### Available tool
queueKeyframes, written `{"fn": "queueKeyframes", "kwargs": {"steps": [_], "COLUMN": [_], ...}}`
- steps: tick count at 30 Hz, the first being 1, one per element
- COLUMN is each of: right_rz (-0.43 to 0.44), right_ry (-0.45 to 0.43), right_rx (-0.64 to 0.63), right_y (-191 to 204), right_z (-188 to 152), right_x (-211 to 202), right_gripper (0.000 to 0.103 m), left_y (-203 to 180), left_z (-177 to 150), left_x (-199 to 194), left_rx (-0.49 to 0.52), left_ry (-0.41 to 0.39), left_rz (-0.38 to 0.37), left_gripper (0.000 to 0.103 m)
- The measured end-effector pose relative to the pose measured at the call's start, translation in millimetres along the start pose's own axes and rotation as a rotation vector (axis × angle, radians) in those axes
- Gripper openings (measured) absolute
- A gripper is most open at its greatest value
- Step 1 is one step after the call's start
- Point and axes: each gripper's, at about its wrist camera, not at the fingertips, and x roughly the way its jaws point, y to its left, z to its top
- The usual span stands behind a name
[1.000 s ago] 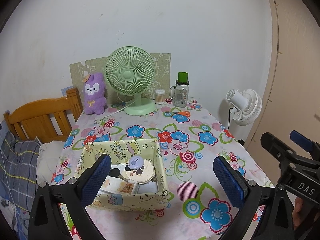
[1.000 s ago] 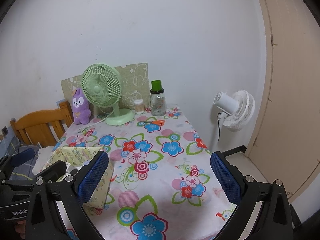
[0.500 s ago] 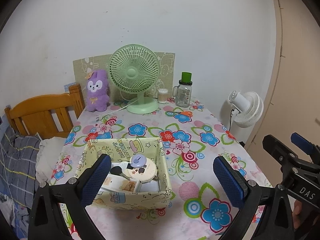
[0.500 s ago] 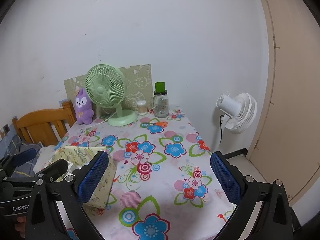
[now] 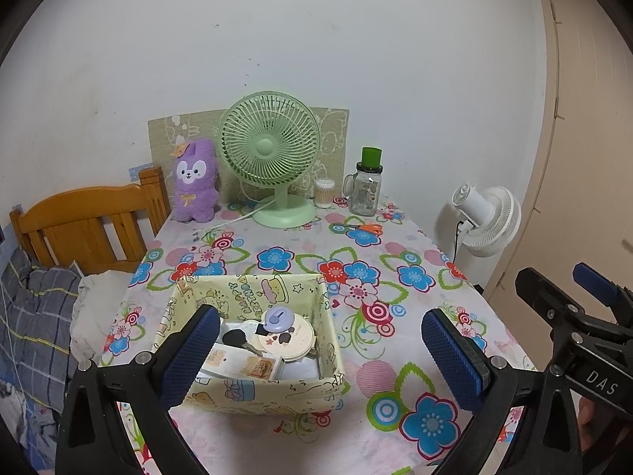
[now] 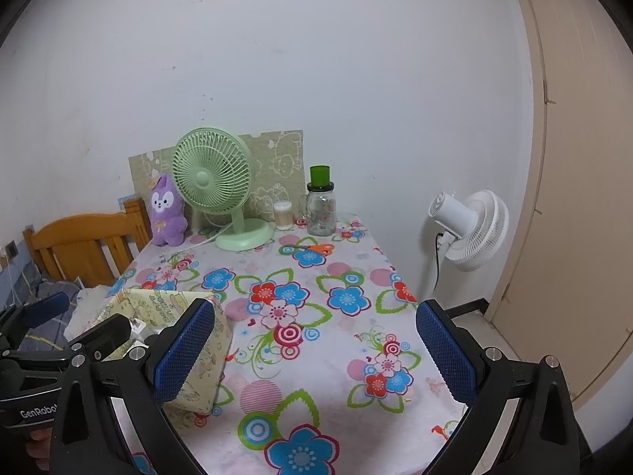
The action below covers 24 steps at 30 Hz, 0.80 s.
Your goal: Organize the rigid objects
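Note:
A yellow cartoon-print fabric box [image 5: 253, 392] stands on the flowered tablecloth at the near left; it also shows in the right wrist view [image 6: 198, 376]. It holds a round cream case with a purple knob [image 5: 279, 318], a black key [image 5: 235, 338] and flat cards [image 5: 241, 364]. Orange-handled scissors [image 5: 366, 228] lie at the far right of the table, also in the right wrist view [image 6: 314, 248]. My left gripper [image 5: 318, 354] is open and empty, above and in front of the box. My right gripper [image 6: 314, 350] is open and empty over the table's near right.
At the back stand a green desk fan [image 5: 271, 158], a purple plush [image 5: 196, 182], a cotton-swab tub [image 5: 324, 193] and a glass jar with green lid [image 5: 366, 186]. A wooden bed frame [image 5: 91, 225] is left, a white floor fan [image 5: 488, 219] and door right.
Both grippers have drawn back and up a little from the table, so the box and table look farther away. Both stay open and empty.

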Motion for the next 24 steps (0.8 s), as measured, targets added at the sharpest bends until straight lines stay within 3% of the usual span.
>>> {"fn": "queueKeyframes", "kwargs": {"steps": [24], "right_rz": [-0.024], "right_ry": [-0.002], "right_rx": [0.0], "right_y": [0.0], "right_z": [-0.4], "right_x": [0.4], "right_gripper": [0.103], "left_y": [-4.3], "left_z": [-2.2], "left_x": [2.5], "left_rx": [0.014], "left_ry": [-0.009], "left_rz": [-0.015], "left_gripper": [0.103]}}
